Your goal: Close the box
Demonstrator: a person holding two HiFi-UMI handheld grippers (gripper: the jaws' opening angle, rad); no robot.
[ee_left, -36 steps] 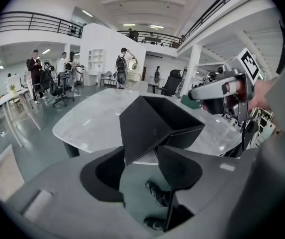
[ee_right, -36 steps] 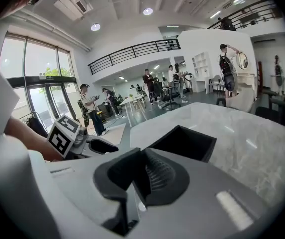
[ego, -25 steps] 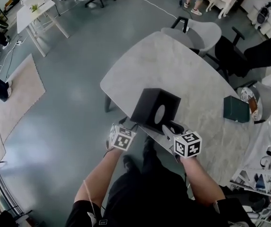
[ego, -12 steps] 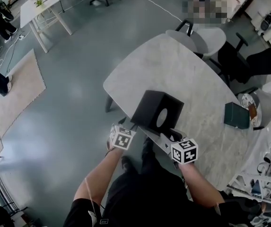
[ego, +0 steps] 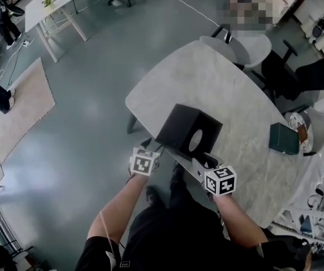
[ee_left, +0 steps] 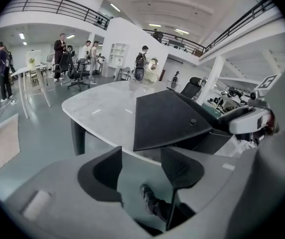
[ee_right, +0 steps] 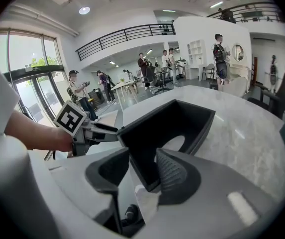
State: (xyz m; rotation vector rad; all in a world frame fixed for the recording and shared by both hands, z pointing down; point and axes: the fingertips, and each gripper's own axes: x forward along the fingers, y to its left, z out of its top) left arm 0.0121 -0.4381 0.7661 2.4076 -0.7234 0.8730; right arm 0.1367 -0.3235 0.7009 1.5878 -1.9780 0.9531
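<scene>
1. Left gripper (ee_left: pixel 142 159), in your left hand, just off the table's near edge. Claw released: jaws apart and only the floor and your shoe (ee_left: pixel 150 199) show through the gap.
2. Right gripper (ee_right: pixel 138 166), in your right hand, at the same edge. Claw released: jaws spread wide. The box's near corner stands in the gap, and neither pad is seen pressing on it.
3. Black box (ego: pixel 187 130), the task item. It rests on the table's near edge, just ahead of both grippers and between them. It is tipped, with its open mouth facing your right gripper, so it is not yet closed. One wall has an oval cut-out.
4. Marble table (ego: pixel 207 78), pale and rounded.
5. Dark green box (ego: pixel 283 139), on the table to your right, well apart from the black box.
6. Grey chair (ego: pixel 242 42) and black office chair (ego: pixel 298 68), at the table's far side.
7. Beige rug (ego: pixel 26 103), on the floor far to your left.
</scene>
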